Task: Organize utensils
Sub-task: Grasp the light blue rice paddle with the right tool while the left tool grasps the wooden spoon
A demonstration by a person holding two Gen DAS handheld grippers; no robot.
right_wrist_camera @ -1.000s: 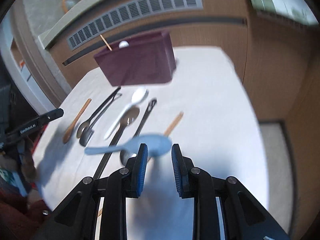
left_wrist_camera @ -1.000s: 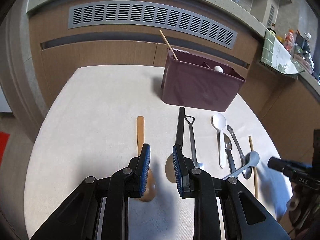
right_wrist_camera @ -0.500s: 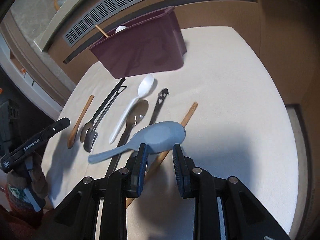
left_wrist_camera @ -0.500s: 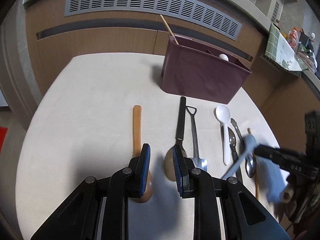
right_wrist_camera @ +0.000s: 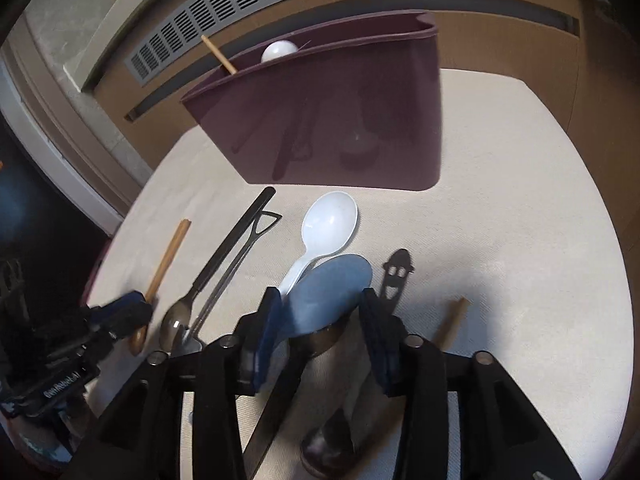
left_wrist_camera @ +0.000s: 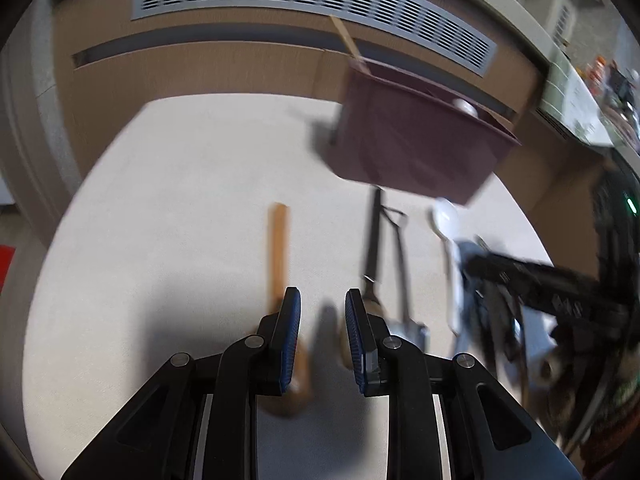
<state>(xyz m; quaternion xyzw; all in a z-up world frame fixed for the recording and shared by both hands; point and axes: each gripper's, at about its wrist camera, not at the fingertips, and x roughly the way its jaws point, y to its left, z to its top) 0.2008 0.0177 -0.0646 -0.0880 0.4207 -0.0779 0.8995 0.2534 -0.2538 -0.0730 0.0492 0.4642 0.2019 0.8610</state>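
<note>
While your two grippers hang over the table [right_wrist_camera: 520,184], things lie thus, left to right:
Left gripper [left_wrist_camera: 322,322]: your jaws stand apart on nothing, over bare cloth.
Wooden spoon [left_wrist_camera: 279,248]: flat, its bowl under your left finger.
Black-handled spoon [right_wrist_camera: 224,264]: flat, touching a wire-handled tool [right_wrist_camera: 240,264].
White spoon [right_wrist_camera: 326,228]: flat, bowl near the bin [right_wrist_camera: 340,128].
Blue spoon [right_wrist_camera: 328,292]: its bowl sits between your right jaws; no pad visibly presses it.
Right gripper [right_wrist_camera: 318,320]: your jaws have just been opening and now stand wide.
Chopstick [right_wrist_camera: 452,320]: flat, right of that gripper.
Bin: upright at the far edge, holding a stick and a white spoon.
</note>
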